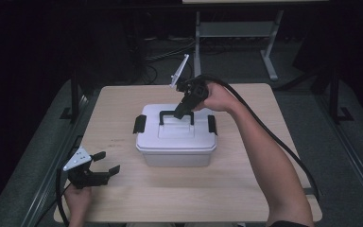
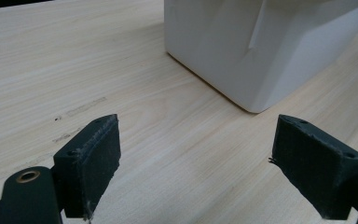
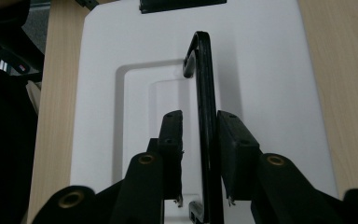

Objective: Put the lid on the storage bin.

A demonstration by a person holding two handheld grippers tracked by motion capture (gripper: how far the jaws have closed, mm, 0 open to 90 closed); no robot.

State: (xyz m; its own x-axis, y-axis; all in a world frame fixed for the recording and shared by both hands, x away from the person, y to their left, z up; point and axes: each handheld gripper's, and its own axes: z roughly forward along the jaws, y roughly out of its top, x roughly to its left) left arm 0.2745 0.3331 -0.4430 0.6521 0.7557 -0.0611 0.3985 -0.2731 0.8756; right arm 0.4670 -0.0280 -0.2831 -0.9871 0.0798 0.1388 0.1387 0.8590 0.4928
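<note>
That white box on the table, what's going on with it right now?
A person is working on the white storage box with a handheld claw in each hand. The right claw is over the lid, its jaws on either side of the raised black carry handle; there is a gap on the left side, so they do not look clamped. The left claw rests open on the wooden table, off to the box's left, holding nothing. Both black side latches appear closed.
</note>
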